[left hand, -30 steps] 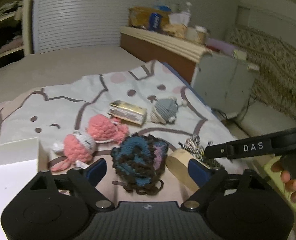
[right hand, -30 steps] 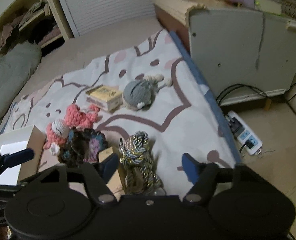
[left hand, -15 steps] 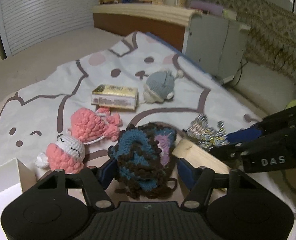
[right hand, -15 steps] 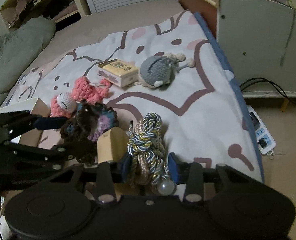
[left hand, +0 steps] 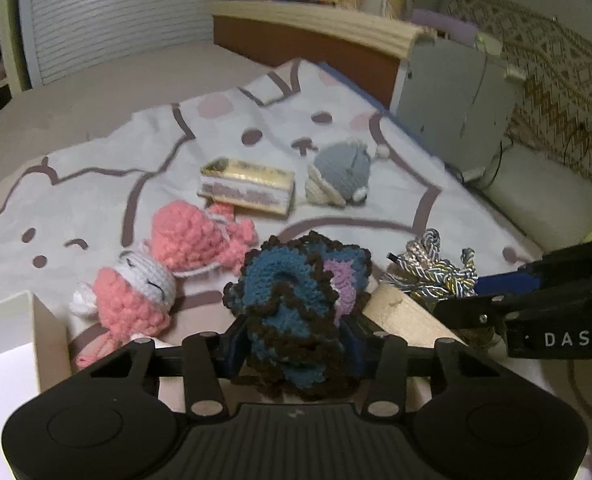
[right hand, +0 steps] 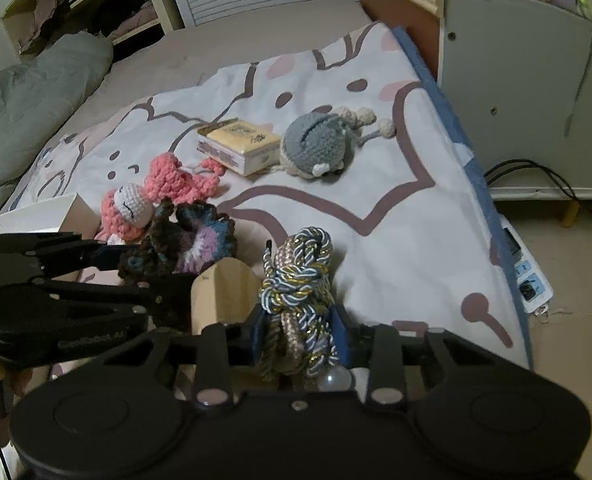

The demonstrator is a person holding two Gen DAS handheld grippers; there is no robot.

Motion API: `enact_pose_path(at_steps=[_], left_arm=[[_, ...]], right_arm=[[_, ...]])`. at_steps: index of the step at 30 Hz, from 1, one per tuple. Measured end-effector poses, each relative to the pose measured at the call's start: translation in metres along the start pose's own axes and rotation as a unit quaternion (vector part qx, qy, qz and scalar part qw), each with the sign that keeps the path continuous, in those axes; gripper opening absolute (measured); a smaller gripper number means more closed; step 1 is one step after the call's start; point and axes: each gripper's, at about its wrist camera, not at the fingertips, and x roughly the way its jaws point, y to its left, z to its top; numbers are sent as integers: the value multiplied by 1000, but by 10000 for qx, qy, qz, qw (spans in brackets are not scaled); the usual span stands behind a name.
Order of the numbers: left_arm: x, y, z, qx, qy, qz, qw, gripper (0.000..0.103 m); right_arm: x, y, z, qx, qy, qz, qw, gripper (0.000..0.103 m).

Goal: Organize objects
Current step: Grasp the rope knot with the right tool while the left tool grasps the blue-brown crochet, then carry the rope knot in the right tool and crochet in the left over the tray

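Two grippers clamp soft items on a patterned bedspread (left hand: 95, 184).
The left gripper (left hand: 293, 344), jaws closing, pinches the crochet piece (left hand: 296, 300); the right gripper (right hand: 298, 330) is clamped fully on the cord bundle (right hand: 298, 280). Loose yarn or cord could snag the wooden block (right hand: 219, 292) between them on lifting.

In my left wrist view, white capitals "DAS" stand on the black side of my right gripper (left hand: 496, 284). In my right wrist view, embossed lettering on my left gripper (right hand: 135, 256) is too dark to read. The yellow box (right hand: 241, 145) carries ornamental print; I cannot read it.
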Motion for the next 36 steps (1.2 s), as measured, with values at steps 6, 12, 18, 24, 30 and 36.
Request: enact_pose_path(at_steps=[6,12,18,24,30,36], left_arm=[[-32,0,10,-112,-398,-34,9991,48],[-68,1,19,-227,-741,-21,9970,48],[-98,8,21,-327,-935,12,9951,48],[-121,18,15,-483,-1061,85,9931,48],[-141,35,3,-669,-1146,227,9909,48],[-165,63,-13,-878,-1177,477,9880,48]], right_arm=[[-30,-2,7,185,-473,-145,9986,34],[-65,-2,12,468,-1001,-69,9938,34],[-87,5,14,503,-1311,-10,9901,34],[-99,17,11,472,-1447,82,9883,34],[-95,36,7,350,-1351,163,9901,34],[-89,60,5,318,-1321,374,9900,34]])
